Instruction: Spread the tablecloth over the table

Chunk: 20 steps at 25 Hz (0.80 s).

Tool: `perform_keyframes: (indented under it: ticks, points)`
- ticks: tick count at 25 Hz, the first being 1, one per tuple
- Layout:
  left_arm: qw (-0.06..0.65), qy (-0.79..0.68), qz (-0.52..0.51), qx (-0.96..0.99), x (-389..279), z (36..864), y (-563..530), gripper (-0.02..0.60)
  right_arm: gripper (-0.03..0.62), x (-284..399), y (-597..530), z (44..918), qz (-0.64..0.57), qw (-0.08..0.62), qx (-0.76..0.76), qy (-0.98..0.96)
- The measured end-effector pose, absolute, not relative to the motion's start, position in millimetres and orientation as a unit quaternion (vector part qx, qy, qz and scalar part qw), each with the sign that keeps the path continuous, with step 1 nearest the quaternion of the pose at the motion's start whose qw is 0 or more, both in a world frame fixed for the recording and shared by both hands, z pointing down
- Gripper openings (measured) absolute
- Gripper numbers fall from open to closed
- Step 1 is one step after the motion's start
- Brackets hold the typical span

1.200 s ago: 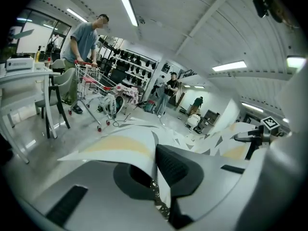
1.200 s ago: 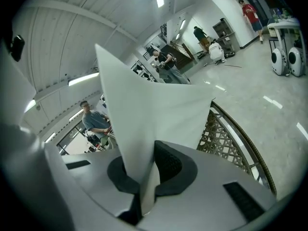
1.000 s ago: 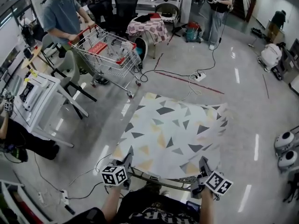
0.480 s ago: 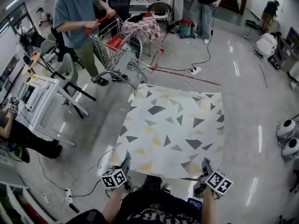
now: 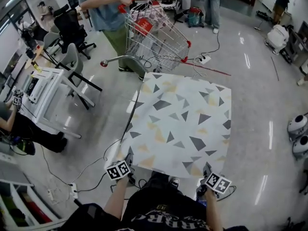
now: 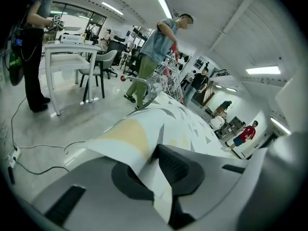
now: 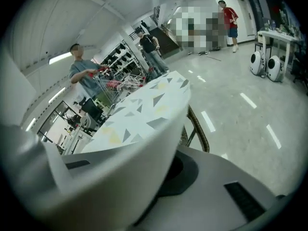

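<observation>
Tablecloth [image 5: 180, 124]: pale, printed with grey and ochre triangles. It lay opened out flat over the table, with its far edge toward the shopping cart [image 5: 156, 40] and its near edge at the holder's body. Table [image 7: 196, 128]: almost wholly covered. Only a brown woven rim and a leg showed below the cloth's right edge, in the right gripper view. Left gripper [image 5: 128, 160]: stationed at the cloth's near-left corner. Its jaws had just eased a shade wider but stood all but together, and a folded lip of that corner was pinched between the pads. Right gripper [image 5: 208, 170]: stationed at the near-right corner. Its jaws had likewise just eased and stood nearly closed, and the hem was clamped and curled over the upper jaw. Purpose of the hold, as judged: a grip on both near corners kept the sheet taut and square, so the near edge could be set down evenly over the tabletop's near side. Stage, as judged: spreading nearly done, release of the corners outstanding. Adjacent: a person [image 5: 103, 4] pushed the shopping cart just beyond the cloth's far-left corner.
</observation>
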State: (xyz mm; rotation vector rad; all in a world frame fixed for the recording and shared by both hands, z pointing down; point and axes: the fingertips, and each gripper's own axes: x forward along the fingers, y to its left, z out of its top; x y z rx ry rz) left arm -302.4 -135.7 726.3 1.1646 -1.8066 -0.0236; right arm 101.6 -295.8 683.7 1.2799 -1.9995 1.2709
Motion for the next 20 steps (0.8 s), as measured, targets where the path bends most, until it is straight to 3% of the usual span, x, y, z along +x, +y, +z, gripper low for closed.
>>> perform_keyframes:
  ticks: [4,7,10,11,13,20]
  points:
    - [0.488,-0.746,-0.012,0.453,-301.9,740.9,-130.9,0.046,0.032,113.2,-298.6,693.2,0.451,0.228,0.470,-0.724]
    - [0.510,-0.735,0.027,0.445,-299.9,755.2,-123.9,0.089,0.045,116.5,-304.2,697.4,0.442,0.245,0.473,-0.722]
    - [0.519,-0.709,0.114,0.463,-291.5,767.1,-114.7,0.280,0.107,128.2,-301.5,698.0,0.424,0.257,0.494,-0.714]
    - [0.510,-0.710,0.131,0.467,-289.8,767.2,-111.2,0.294,0.159,133.2,-297.9,698.0,0.418,0.257,0.499,-0.714]
    - [0.491,-0.722,0.142,0.466,-288.8,763.2,-104.3,0.305,0.213,141.4,-288.1,699.8,0.412,0.256,0.501,-0.716]
    - [0.443,-0.736,0.177,0.480,-277.4,742.6,-82.0,0.306,0.230,163.0,-251.5,695.2,0.400,0.241,0.514,-0.719]
